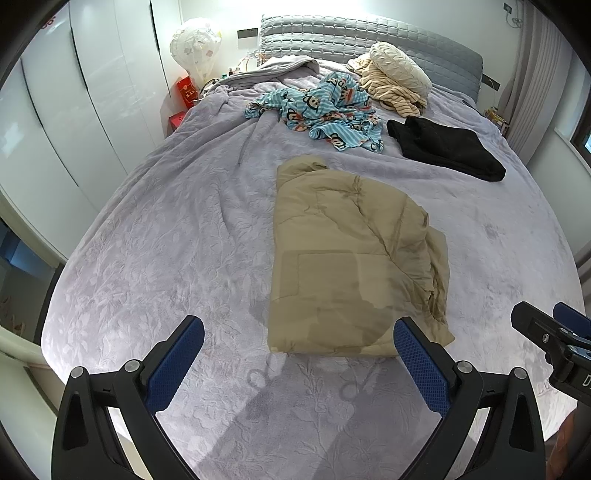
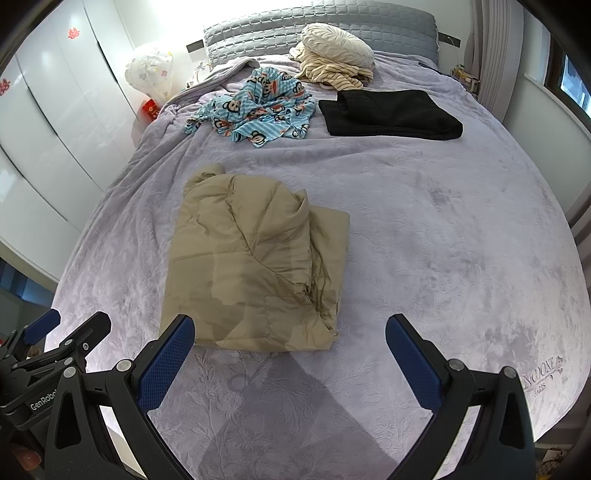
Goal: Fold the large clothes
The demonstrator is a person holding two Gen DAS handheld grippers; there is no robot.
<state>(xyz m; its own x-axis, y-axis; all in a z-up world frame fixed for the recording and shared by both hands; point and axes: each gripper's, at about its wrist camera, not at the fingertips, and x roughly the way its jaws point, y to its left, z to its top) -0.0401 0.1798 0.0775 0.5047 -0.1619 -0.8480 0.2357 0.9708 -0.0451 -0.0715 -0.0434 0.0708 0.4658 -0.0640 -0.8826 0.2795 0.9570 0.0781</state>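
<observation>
Your left gripper [image 1: 298, 363] is spread wide and holds nothing; your right gripper [image 2: 290, 360] is also wide and empty. Both hang over bare bedspread [image 2: 461, 240] at the foot end, just short of the tan jacket [image 1: 347, 258]. Jacket as landmark: it lies straight ahead of both claws, already partly folded into a rough rectangle, long axis running away from you toward the headboard [image 1: 354, 33]. Near hem sits between the left fingers in the left wrist view; in the right wrist view it's ahead and to the left, its right corner about midway between the fingers. So the left claw is squarer to the near edge, and the right is closer to the loose, bunched right side [image 2: 325, 258]. My read: next move is a grab at the near hem or that messy right flap, left hand nearer. Beyond the jacket: black folded garment [image 2: 388, 114] far right, blue cartoon-print cloth [image 2: 258, 110] crumpled behind, striped cream pile [image 2: 332, 74] with a pillow [image 2: 336, 44] farther back. Left of the jacket, well apart, white wardrobe doors [image 1: 74, 110].
</observation>
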